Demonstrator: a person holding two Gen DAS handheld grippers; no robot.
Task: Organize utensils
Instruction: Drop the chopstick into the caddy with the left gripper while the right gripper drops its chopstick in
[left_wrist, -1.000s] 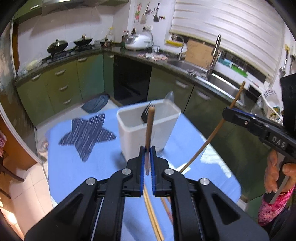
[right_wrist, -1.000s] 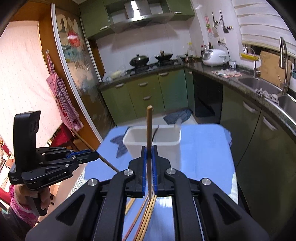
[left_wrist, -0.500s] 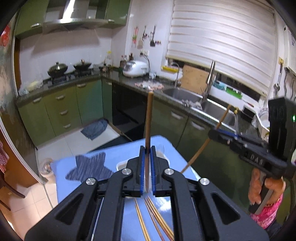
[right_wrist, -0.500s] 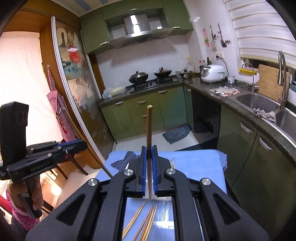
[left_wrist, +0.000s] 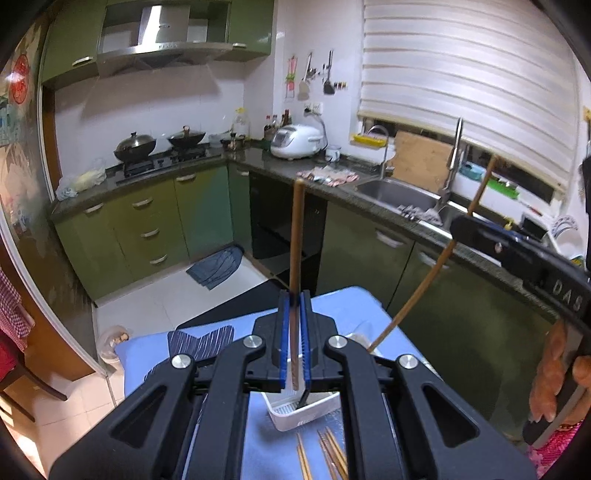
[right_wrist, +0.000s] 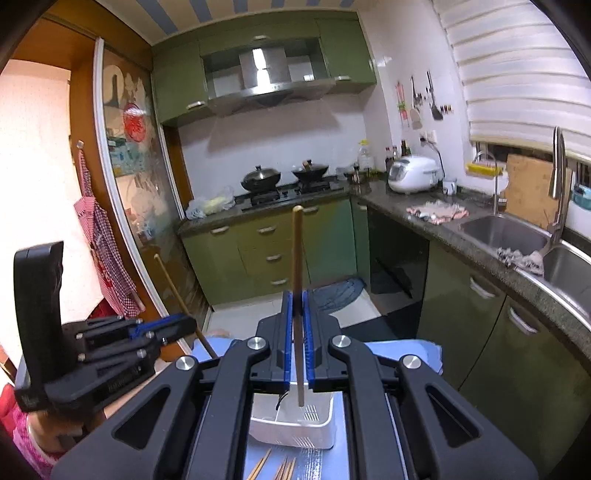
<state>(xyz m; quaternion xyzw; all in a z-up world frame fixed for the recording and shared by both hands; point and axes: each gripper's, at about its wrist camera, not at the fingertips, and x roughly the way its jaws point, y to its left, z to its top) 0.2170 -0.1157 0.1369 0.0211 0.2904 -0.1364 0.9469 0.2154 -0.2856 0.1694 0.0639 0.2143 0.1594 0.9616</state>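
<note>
My left gripper (left_wrist: 294, 299) is shut on a wooden chopstick (left_wrist: 296, 236) that stands upright between its blue pads. My right gripper (right_wrist: 297, 297) is likewise shut on a second upright chopstick (right_wrist: 297, 258). Both hang above a white plastic utensil container (left_wrist: 303, 410) (right_wrist: 295, 421) on the blue tablecloth (left_wrist: 255, 435); a dark utensil leans inside it. Several loose chopsticks (left_wrist: 328, 458) (right_wrist: 280, 469) lie on the cloth in front of the container. Each view shows the other gripper from the side, the right gripper (left_wrist: 458, 225) and the left gripper (right_wrist: 184, 326), each with its chopstick slanting down.
A dark striped star patch (left_wrist: 199, 343) marks the cloth at left. Green cabinets (right_wrist: 273, 251), a stove with two woks (right_wrist: 284, 177), a rice cooker (right_wrist: 413, 173) and a steel sink (right_wrist: 502, 232) ring the room. A person's hand (left_wrist: 554, 376) grips the right handle.
Both grippers have risen and tilted up with their chopsticks. The container has dropped from mid-frame to below the jaws, and more of the kitchen shows.
</note>
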